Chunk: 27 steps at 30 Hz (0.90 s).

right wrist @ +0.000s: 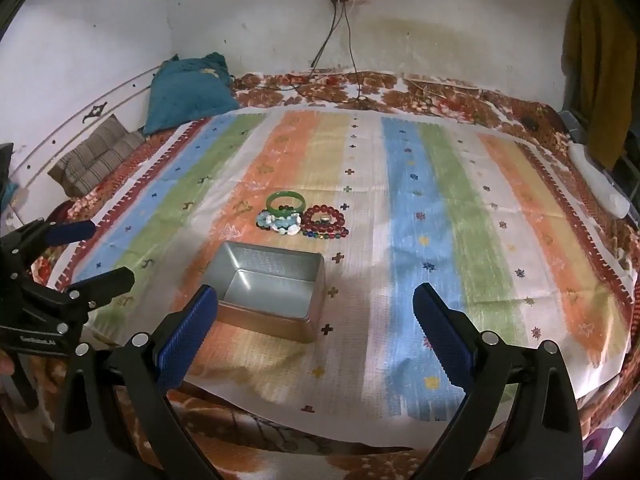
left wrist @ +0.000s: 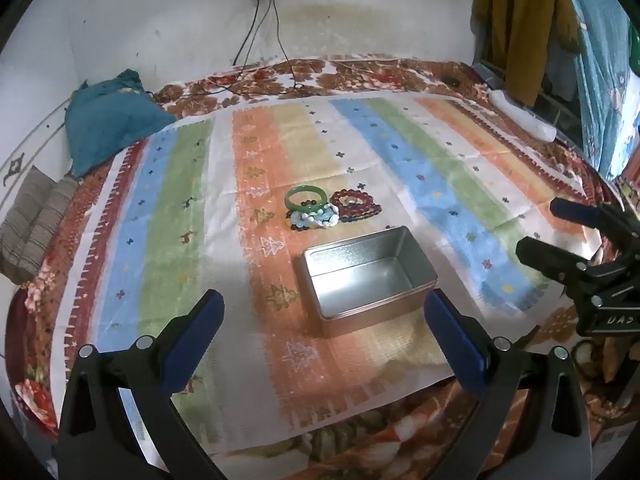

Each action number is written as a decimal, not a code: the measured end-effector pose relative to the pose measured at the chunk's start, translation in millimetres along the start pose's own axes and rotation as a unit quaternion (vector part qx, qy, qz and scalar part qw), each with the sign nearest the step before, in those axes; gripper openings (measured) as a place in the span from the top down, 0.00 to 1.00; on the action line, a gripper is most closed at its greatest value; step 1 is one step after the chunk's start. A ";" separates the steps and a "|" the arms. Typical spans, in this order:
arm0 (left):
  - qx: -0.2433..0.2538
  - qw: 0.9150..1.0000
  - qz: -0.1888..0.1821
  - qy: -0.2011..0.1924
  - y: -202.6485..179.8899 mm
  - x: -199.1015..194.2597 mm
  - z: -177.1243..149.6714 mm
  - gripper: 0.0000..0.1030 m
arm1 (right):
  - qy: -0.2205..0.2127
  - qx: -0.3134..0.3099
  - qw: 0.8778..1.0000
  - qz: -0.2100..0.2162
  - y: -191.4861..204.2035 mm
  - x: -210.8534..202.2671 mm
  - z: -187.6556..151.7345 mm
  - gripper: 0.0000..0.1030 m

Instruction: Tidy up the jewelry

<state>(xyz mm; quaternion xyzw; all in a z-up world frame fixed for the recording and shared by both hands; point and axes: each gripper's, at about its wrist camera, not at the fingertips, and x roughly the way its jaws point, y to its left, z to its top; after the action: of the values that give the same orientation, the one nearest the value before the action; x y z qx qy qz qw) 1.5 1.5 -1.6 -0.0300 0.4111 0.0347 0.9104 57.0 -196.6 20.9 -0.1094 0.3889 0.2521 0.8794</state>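
**Both jaws wide, tin waiting**

Blue-padded jaws of my left hand-held gripper and right hand-held gripper stand spread apart, holding nothing. Just beyond them the rectangular silver metal tin sits empty on the striped bedspread. Behind it lies the jewelry: a green jade bangle, a dark red bead bracelet and pale blue-and-white bead bracelets, touching in a heap. I'd pick from the heap's edge, one piece at a time, pinching across the band.
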 end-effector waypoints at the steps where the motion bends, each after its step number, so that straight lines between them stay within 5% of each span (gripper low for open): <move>1: -0.004 1.000 0.000 -0.001 0.4 -0.5 0.1 0.05 | 0.001 0.001 1.000 -0.001 0.2 0.9 1.1 0.04; 6: -0.021 1.000 -0.023 0.003 5.0 2.8 2.2 0.05 | 0.000 -0.002 1.000 -0.013 2.1 2.9 1.3 0.04; 27: -0.017 0.999 0.024 0.017 2.8 10.4 3.0 0.05 | 0.010 -0.007 1.000 -0.019 1.2 8.2 1.7 0.04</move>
<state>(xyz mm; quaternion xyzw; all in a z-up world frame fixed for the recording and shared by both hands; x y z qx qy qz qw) 10.4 4.9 -7.5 -0.0360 0.4269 0.0628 0.9014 62.1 -192.0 16.0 -0.1252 0.3941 0.2372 0.8790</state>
